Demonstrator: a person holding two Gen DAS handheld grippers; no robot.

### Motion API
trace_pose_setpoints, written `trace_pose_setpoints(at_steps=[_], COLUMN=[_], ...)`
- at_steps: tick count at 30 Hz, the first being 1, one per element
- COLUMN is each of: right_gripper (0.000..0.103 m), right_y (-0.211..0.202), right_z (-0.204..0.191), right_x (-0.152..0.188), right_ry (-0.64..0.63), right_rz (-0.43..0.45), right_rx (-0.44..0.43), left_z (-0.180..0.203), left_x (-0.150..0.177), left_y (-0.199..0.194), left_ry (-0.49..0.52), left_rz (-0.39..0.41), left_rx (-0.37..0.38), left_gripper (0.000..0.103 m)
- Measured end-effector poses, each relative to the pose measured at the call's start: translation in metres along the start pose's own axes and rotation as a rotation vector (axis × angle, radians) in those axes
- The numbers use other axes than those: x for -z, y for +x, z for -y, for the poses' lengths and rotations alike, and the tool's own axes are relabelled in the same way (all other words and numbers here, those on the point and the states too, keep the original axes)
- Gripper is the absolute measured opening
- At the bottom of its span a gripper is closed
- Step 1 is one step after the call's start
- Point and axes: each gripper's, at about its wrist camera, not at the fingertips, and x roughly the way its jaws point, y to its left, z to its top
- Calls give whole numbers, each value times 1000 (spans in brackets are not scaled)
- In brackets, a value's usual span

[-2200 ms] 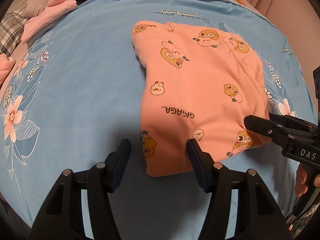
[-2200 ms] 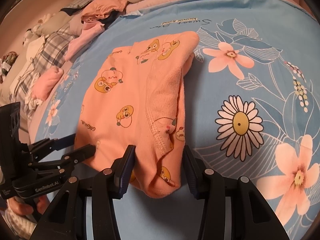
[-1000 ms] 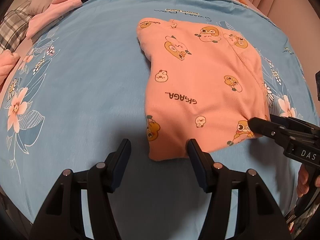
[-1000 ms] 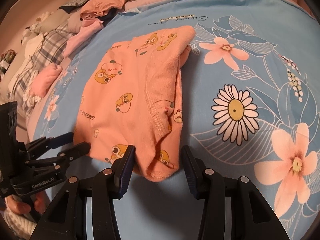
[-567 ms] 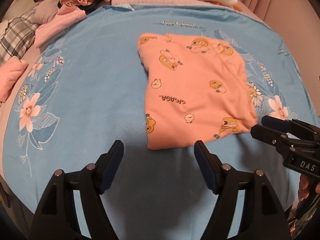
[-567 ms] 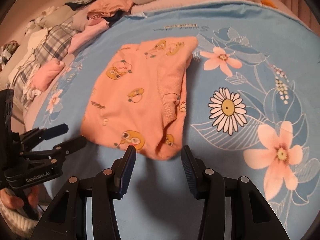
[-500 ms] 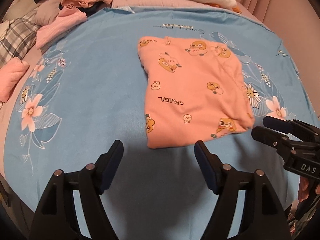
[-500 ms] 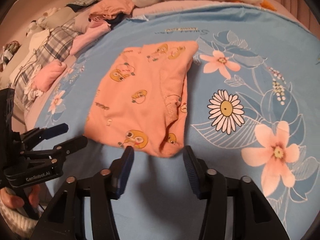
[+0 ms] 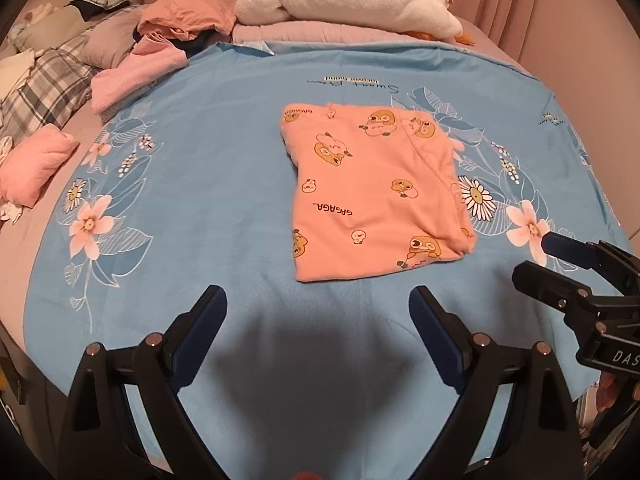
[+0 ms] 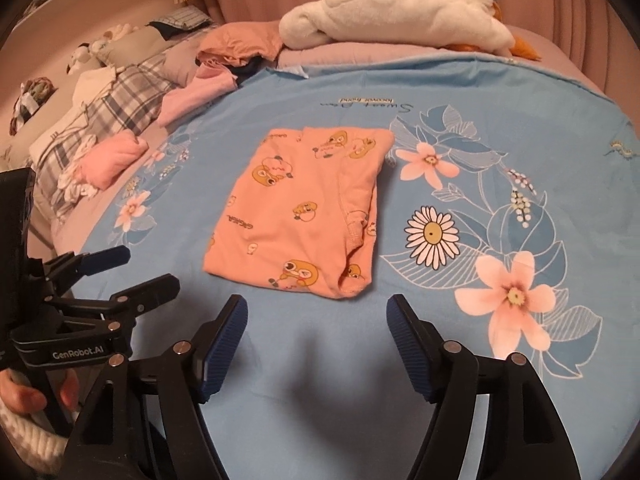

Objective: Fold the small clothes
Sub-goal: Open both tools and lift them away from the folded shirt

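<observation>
Folded orange cartoon-print cotton garment (image 9: 374,200) lies flat on blue floral bedsheet (image 9: 208,168). Left gripper (image 9: 316,312) and right gripper (image 10: 316,320) hover near the garment's near edge, both spread wide, empty.

Left gripper (image 9: 316,316): fingers (image 9: 200,322) spread wide apart, holding nothing, poised above the bed's near edge. Right gripper (image 10: 318,330): fingers (image 10: 410,340) likewise spread, holding nothing, alongside the left, level with it.
</observation>
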Motion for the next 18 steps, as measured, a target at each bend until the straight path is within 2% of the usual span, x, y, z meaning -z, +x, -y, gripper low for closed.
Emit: trace_pose_setpoints(at_steps=[4,14,18], right_gripper=[77,80,82], right_y=[-8,-26,-32], right_z=[-7,-14,-14], right_x=[3,7,7], right_ry=[-13,-34,-34], right_rz=[18,72,94], right_rx=[6,27,26], left_z=[0,2,2], left_x=[2,5,5], left_y=[-12,-30,-37], left_ry=[0,3,-4], left_rz=[24,67,78], left_rx=[-30,-81,-69], left_gripper=[102,102,102])
